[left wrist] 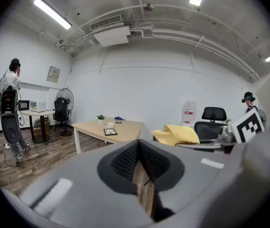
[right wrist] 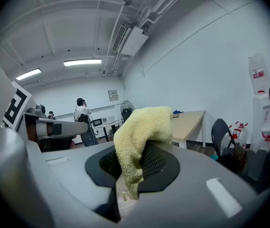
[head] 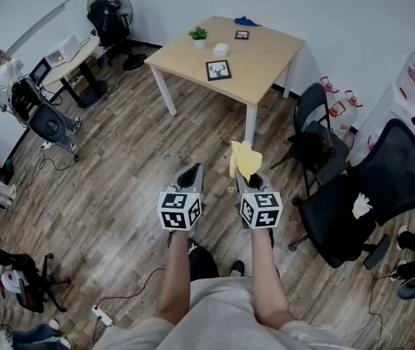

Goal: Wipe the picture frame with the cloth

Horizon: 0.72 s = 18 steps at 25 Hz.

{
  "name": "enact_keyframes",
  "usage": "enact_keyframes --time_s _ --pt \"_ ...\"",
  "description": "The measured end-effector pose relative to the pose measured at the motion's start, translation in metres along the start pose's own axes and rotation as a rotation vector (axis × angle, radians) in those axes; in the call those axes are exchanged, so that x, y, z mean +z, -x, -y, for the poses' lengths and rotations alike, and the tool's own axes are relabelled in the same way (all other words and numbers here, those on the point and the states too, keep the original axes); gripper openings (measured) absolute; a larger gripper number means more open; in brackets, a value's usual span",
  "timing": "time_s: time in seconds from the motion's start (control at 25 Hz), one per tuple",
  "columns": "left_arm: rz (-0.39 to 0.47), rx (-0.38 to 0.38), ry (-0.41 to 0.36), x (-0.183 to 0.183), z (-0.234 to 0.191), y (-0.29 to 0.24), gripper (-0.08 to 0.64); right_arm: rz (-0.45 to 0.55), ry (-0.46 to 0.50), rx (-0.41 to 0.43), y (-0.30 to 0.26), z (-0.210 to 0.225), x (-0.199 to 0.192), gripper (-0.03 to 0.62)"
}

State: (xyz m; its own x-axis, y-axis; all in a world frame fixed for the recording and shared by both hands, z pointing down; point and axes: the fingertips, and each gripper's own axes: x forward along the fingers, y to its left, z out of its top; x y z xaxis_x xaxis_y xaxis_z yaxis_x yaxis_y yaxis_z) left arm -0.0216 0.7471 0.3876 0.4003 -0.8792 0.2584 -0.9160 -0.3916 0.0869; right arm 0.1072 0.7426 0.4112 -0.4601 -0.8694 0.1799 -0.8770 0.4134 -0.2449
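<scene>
A black picture frame [head: 219,70] lies flat on the light wooden table [head: 265,57] across the room, and shows small in the left gripper view as the picture frame [left wrist: 110,132]. A second small frame [head: 242,35] lies farther back. My right gripper [head: 249,178] is shut on a yellow cloth [head: 244,160], which bunches up above its jaws as the cloth [right wrist: 137,139]. My left gripper [head: 189,175] is shut with nothing in it, its jaws pressed together in the left gripper view [left wrist: 142,167]. Both grippers hang over the wood floor, well short of the table.
A small potted plant [head: 198,35], a white box [head: 221,49] and a blue item [head: 246,21] sit on the table. Black office chairs [head: 367,195] stand to my right, one folding chair [head: 316,133] by the table corner. A person [head: 3,71] stands at a desk far left. Cables run across the floor.
</scene>
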Motion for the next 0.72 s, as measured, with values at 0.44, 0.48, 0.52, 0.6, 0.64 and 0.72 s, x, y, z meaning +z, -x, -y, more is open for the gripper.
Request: enact_keyframes --time_s 0.44,0.48,0.52,0.6,0.64,0.72 --pt "0.025 -0.035 -0.015 0.023 -0.025 -0.071 0.052 0.02 0.021 -0.021 -0.061 0.036 0.019 0.051" --pt "0.024 -0.043 -0.013 0.026 -0.034 -0.083 0.052 0.029 0.007 -0.029 -0.075 0.041 0.022 0.051" --pt "0.022 -0.052 -0.011 0.029 -0.043 -0.096 0.052 0.046 -0.017 -0.036 -0.09 0.047 0.026 0.051" --pt "0.018 -0.074 -0.013 0.036 -0.063 -0.124 0.052 0.085 -0.074 -0.044 -0.12 0.061 0.033 0.051" --pt "0.016 -0.085 -0.014 0.041 -0.075 -0.139 0.052 0.091 -0.095 -0.047 -0.137 0.069 0.035 0.051" --pt "0.018 -0.095 -0.005 0.055 -0.107 -0.17 0.052 0.07 -0.107 -0.061 -0.173 0.08 0.034 0.051"
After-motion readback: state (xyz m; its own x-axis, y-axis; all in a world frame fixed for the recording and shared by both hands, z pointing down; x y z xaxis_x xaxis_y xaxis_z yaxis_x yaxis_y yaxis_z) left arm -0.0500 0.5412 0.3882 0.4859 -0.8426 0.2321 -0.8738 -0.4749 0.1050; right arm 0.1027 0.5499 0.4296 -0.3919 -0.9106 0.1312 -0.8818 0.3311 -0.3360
